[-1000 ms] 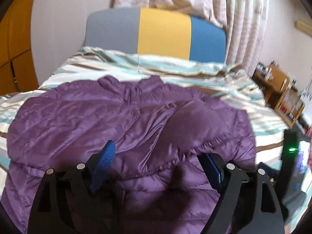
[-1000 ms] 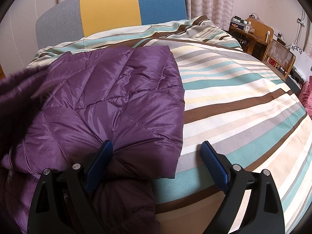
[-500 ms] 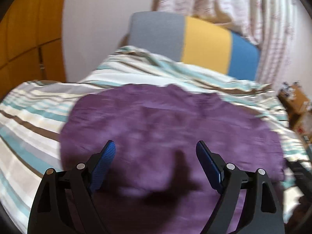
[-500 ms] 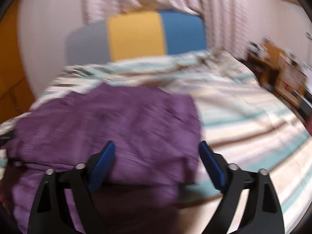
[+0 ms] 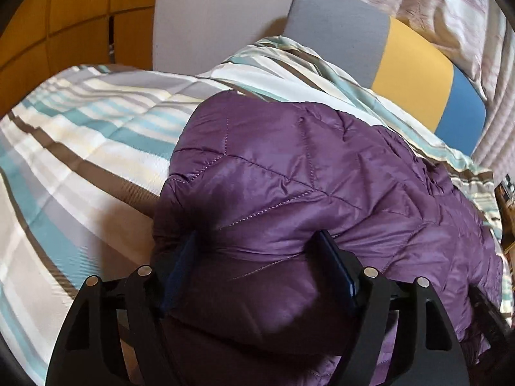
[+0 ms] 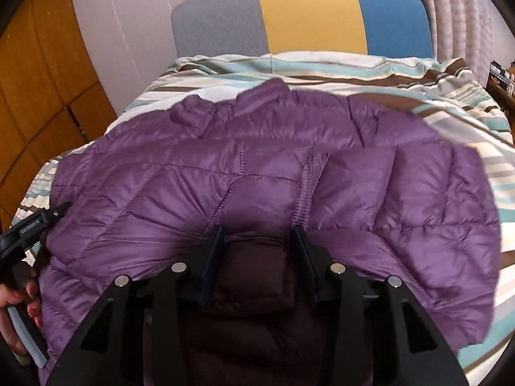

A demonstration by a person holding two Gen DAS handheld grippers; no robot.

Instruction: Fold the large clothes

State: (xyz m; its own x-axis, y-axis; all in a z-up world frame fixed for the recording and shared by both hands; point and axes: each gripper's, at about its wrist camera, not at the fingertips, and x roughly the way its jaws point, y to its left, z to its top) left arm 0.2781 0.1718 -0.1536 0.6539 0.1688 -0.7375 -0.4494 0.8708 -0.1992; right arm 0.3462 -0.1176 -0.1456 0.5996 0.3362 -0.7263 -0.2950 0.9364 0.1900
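From our left wrist cam, the purple quilted jacket (image 5: 289,193) is spread across the striped bedspread (image 5: 80,148), with its near left edge bunched up right between the fingers of our left gripper (image 5: 257,267). The jaws have just been closing a bit and both blue pads are sunk into the puffy fabric, so we'd call that a grip on the jacket's edge. Behind it there's the grey, yellow and blue headboard (image 5: 408,74), a wooden wardrobe (image 5: 64,16) off to the left and curtains (image 5: 450,16) top right.

From the right wrist cam we get the jacket (image 6: 257,186) more head-on, collar pointing toward the headboard (image 6: 309,16), lying flat on the bedspread (image 6: 322,70) and taking up most of the middle of the bed. Our right gripper (image 6: 257,251) has just been closing too, and a dark, shaded fold of the hem sits squeezed between its pads, so it's clamped on the jacket. The other gripper (image 6: 35,222) pokes in at the far left edge, by the jacket's side, with a hand (image 6: 19,296) wrapped around its handle. Wardrobe (image 6: 38,96) on the left again.
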